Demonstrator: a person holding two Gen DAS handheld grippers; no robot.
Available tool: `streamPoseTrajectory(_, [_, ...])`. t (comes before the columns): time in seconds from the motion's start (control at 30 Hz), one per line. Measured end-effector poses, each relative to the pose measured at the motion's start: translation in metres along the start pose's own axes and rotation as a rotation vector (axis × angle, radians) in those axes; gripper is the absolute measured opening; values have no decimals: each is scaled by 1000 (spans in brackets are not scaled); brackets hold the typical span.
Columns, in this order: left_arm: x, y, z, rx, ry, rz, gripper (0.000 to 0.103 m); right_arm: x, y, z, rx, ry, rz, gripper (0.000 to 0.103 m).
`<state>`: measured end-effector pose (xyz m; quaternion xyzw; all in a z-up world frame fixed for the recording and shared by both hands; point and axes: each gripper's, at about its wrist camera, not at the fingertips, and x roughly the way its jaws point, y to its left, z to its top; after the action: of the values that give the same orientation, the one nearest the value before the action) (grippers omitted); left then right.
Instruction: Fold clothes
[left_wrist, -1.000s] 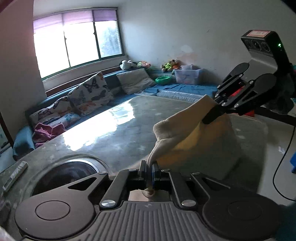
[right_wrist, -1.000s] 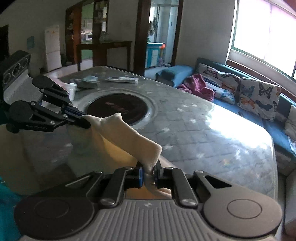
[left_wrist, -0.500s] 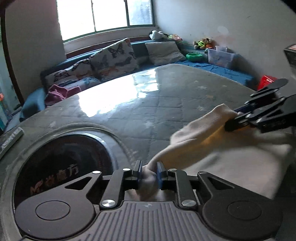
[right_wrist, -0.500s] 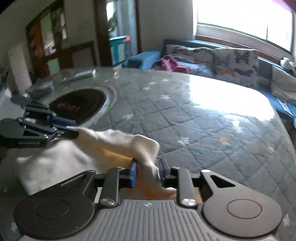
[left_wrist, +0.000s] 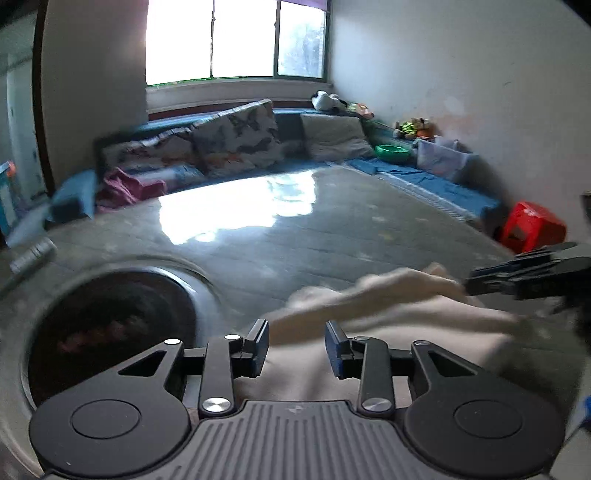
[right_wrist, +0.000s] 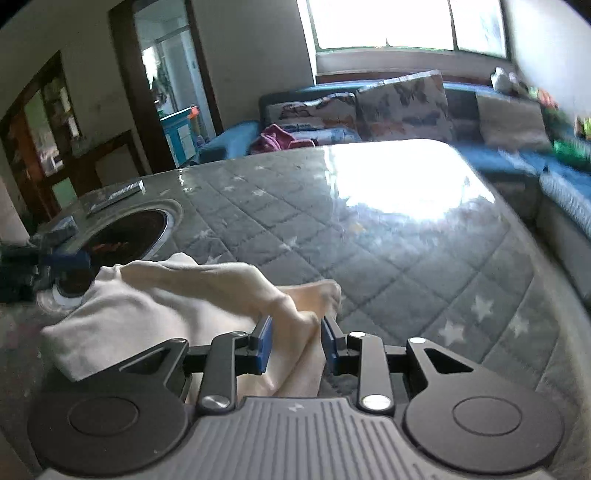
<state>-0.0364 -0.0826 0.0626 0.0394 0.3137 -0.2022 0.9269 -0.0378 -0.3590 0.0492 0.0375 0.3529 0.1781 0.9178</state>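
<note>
Cloth, cream-coloured, lies bunched on the quilted grey table. Left gripper has just been opening, jaws apart over it; right gripper likewise, fabric loose between its pads.

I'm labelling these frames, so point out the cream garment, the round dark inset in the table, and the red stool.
cream garment (right_wrist: 155, 306), right wrist view, on its bunched upper fold.
round dark inset (left_wrist: 110, 328), left wrist view, on its dark centre.
red stool (left_wrist: 532, 225), left wrist view, on its top face.
</note>
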Motion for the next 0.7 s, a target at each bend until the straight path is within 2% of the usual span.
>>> streamPoseTrajectory(0.13, [5,-13,-10,2,32,-7,38,10,0,-5,19,12,7,28])
streamPoseTrajectory(0.23, [8,-18,-16,9,49,4,40,17,2,-9,19,19,5,19])
streamPoseTrajectory(0.3, [11,-16,-20,15,59,12,40,17,7,-10,-5,2,-11,7])
streamPoseTrajectory(0.37, [13,-15,-23,14,68,14,42,12,14,-8,-64,-31,-53,5])
streamPoseTrajectory(0.5, [14,-15,-28,20,71,24,43,5,25,0,-151,-85,-126,4])
streamPoseTrajectory(0.63, [15,-12,-32,12,69,19,44,28,20,-8,-146,-27,-141,5])
streamPoseTrajectory(0.7, [12,-10,-30,1,70,13,44,27,17,-8,-124,-40,-141,11])
